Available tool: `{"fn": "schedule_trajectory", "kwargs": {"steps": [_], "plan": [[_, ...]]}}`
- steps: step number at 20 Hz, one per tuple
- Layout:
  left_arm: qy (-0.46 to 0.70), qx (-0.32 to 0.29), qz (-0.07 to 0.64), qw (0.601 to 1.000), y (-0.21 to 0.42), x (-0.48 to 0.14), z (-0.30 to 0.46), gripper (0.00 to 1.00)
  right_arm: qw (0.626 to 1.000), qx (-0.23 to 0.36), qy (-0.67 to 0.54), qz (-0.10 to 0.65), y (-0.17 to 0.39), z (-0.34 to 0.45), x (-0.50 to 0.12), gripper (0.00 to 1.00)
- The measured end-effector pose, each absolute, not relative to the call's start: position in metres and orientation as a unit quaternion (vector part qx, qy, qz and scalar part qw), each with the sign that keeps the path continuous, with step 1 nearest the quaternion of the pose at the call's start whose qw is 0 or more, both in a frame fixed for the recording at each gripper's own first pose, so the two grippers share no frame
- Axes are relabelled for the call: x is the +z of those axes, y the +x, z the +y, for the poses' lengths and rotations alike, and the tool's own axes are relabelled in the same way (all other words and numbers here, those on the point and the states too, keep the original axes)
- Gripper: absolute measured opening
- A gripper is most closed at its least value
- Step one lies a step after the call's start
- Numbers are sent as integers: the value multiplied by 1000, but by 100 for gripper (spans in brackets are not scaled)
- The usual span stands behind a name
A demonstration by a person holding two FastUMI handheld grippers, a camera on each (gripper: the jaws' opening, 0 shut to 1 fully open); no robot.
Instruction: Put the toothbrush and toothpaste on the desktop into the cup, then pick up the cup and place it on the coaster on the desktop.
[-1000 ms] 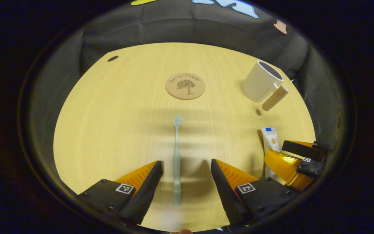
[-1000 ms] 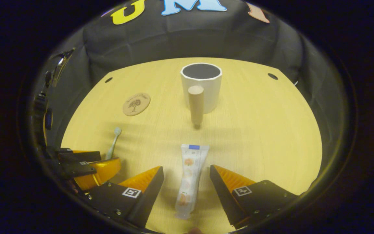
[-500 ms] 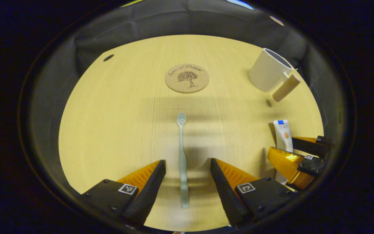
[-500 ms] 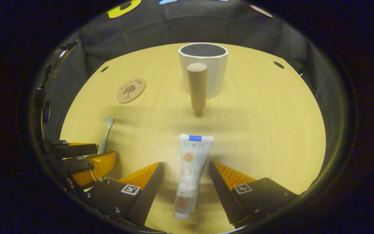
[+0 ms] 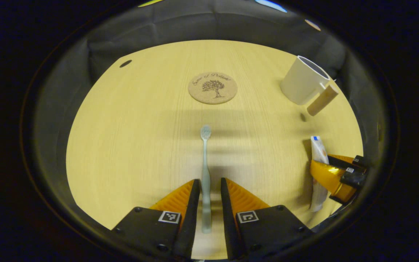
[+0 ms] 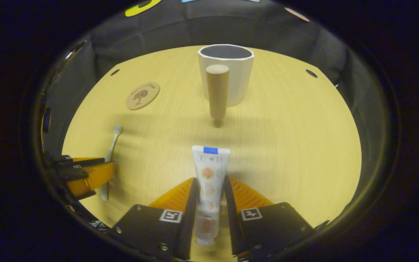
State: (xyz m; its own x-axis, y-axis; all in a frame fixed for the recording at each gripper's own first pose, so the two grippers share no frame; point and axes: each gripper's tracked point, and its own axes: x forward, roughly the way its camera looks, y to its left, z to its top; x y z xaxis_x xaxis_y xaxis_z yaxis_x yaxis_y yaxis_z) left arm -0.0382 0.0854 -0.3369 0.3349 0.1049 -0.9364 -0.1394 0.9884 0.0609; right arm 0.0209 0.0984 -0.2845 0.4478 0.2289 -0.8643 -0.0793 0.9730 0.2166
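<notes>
A pale toothbrush (image 5: 205, 171) lies lengthwise on the wooden desktop (image 5: 122, 145), head pointing away. My left gripper (image 5: 208, 191) is shut on its handle. A white toothpaste tube (image 6: 209, 171) with a blue end sits between the fingers of my right gripper (image 6: 209, 187), which is shut on it. The white cup (image 6: 226, 78) stands upright beyond the tube, its wooden handle (image 6: 217, 91) pointing toward me. The round cork coaster (image 5: 212, 87) lies beyond the toothbrush. In the left gripper view the cup (image 5: 304, 85) is at far right, above the toothpaste (image 5: 318, 149) and right gripper (image 5: 335, 174). The right gripper view has the toothbrush (image 6: 112, 142) and left gripper (image 6: 82, 173) at left.
The desktop (image 6: 286, 145) ends at black cloth walls behind and to the sides. Small dark holes (image 6: 311, 73) (image 5: 125, 63) mark its far corners. The coaster (image 6: 143, 95) lies left of the cup.
Both grippers went from wide open to shut, the left on the toothbrush handle and the right on the toothpaste tube. Both also moved slightly forward over the desktop.
</notes>
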Motion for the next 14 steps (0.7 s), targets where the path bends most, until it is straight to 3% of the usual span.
{"fn": "schedule_trajectory", "kwargs": {"steps": [1,2,5,8,14], "plan": [[-24,82,570,817,-37,-337,85,30,849,91,73,516,22,97,-284,34],[-23,75,567,820,-39,-338,84,18,848,90,81,516,23,97,-284,34],[-17,63,562,825,-38,-336,85,16,849,99,99,510,24,96,-281,21],[-14,52,546,836,-37,-335,85,8,855,117,113,492,28,96,-280,17],[-35,40,518,853,-36,-331,87,8,870,129,137,456,35,89,-270,17]]}}
